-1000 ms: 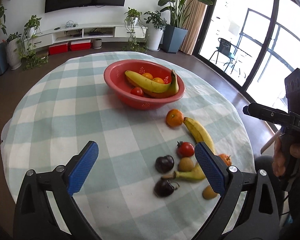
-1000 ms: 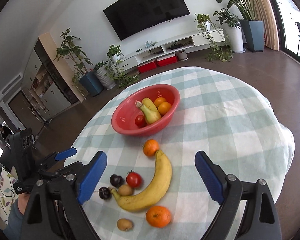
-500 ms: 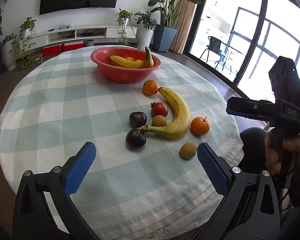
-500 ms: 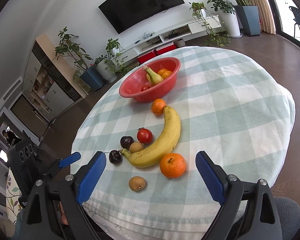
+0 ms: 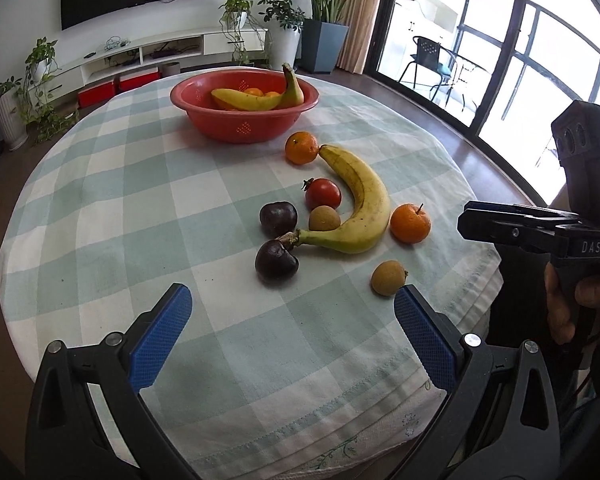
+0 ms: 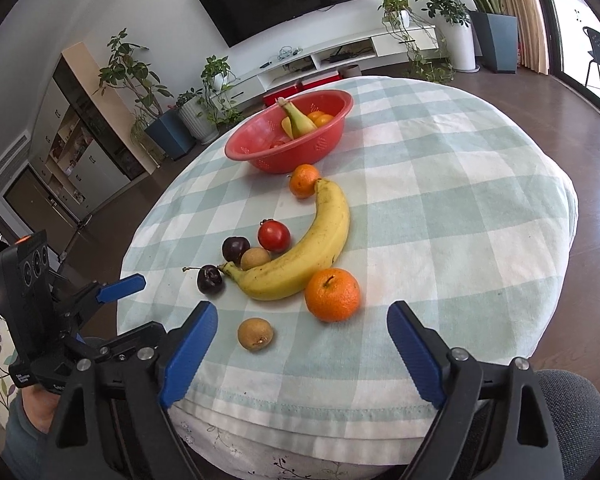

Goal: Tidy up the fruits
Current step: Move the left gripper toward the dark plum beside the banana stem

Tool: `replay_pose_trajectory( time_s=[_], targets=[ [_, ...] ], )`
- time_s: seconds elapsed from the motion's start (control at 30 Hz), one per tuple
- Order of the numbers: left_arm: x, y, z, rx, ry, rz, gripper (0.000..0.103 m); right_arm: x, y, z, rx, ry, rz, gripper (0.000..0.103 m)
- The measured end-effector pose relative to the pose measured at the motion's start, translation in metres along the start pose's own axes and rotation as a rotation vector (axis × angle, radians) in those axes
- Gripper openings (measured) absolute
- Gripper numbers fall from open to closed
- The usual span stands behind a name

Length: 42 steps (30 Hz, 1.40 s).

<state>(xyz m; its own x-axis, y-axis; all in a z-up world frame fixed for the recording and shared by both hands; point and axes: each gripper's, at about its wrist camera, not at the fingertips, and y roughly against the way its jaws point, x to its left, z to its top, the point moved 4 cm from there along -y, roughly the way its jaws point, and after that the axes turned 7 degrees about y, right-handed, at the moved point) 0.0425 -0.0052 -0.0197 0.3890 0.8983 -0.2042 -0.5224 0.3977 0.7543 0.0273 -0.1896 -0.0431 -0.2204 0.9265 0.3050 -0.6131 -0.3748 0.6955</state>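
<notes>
We are bringing both claws in over the near edge of the tabletop (image 6: 440,208) with its pale green and white checked cloth — the right claw (image 6: 300,356) is standing wide with its jaws closing a little and nothing between them, and the left claw (image 5: 292,336) is gaping apart and empty too. The sensible first pick, we judge, is the round orange tangerine (image 6: 332,294) lying nearest the right claw; we are wanting to straddle it squarely and close gently, since its skin is soft. It is touching the long yellow banana (image 6: 308,248), so we should be lifting straight up. The red plastic colander bowl (image 6: 324,144) is sitting at the far side, already holding a banana and oranges.
</notes>
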Motion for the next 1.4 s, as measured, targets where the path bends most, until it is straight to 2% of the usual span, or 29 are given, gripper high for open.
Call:
replay_pose_trajectory(
  time_s=[0.4,0.53,0.63,0.87,0.93,1.17,1.3,1.4],
  targets=[
    [0.004,-0.019,0.004,0.091,-0.112,-0.016,0.102,0.0,-0.004,-0.002,0.017,0.003,-0.003,0.088],
    [0.006,-0.024,0.008,0.118,-0.14,-0.029,0.091,0.001,-0.004,-0.003,0.02,0.005,-0.003,0.088],
    [0.005,-0.03,0.011,0.14,-0.16,-0.053,0.086,0.0,-0.005,-0.004,0.023,0.007,-0.006,0.088],
    [0.008,-0.045,0.015,0.185,-0.189,-0.058,0.076,0.0,-0.006,-0.004,0.024,0.01,-0.008,0.088],
    [0.008,-0.049,0.015,0.201,-0.206,-0.062,0.07,0.0,-0.007,-0.004,0.026,0.01,-0.008,0.087],
    [0.013,-0.058,0.018,0.226,-0.217,-0.069,0.065,0.0,-0.007,-0.004,0.028,0.009,-0.007,0.087],
    [0.014,-0.062,0.019,0.24,-0.217,-0.077,0.056,0.001,-0.008,-0.004,0.031,0.012,-0.006,0.087],
    [0.013,-0.065,0.021,0.245,-0.228,-0.076,0.056,0.001,-0.009,-0.005,0.031,0.012,-0.006,0.087]
  ],
)
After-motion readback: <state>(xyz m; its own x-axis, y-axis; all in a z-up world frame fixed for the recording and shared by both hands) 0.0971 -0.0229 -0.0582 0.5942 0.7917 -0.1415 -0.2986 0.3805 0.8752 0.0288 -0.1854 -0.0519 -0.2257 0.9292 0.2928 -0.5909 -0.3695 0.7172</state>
